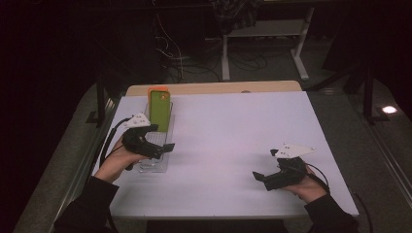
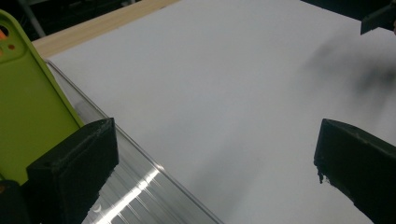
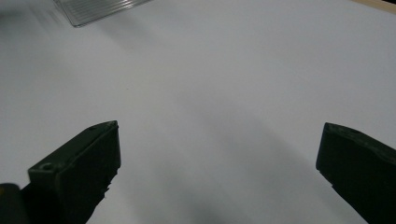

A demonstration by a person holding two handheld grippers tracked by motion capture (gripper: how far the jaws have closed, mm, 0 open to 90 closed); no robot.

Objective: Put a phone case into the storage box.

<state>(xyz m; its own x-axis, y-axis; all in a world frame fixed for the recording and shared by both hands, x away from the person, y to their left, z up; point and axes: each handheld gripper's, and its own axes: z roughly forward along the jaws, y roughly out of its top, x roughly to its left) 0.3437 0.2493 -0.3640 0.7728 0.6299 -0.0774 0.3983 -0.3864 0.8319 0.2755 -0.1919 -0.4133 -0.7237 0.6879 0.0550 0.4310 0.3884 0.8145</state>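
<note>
- The left hand-held gripper (image 1: 163, 148) is hovering at the left side of the worktop (image 1: 233, 141), right over the near half of a clear ribbed rack (image 1: 156, 162); its jaws are standing wide apart and gripping nothing.
- A lime-green phone case (image 1: 160, 108) is standing upright in the far part of that rack, with what looks like a second, orange case (image 1: 159, 89) just behind it, though the dim light is making that hard to confirm.
- The green case is lying just to the far side of the left hand-held gripper, so that hand is plainly the nearer one; in the left gripper view the case (image 2: 28, 93) is sitting just beside the left jaw, apart from it as far as I can judge.
- The rack's long axis is running near to far, and the case's broad face is standing across it, facing the person.
- The right hand-held gripper (image 1: 265, 177) is resting low at the near right, well apart from the rack, its jaws also spread wide and empty.
- Materials: the case is looking like smooth matte silicone with rounded corners and a camera cutout; the rack (image 2: 140, 186) is glossy transparent plastic with fine parallel grooves; the worktop is a flat, pale sheet over a wooden board.
</note>
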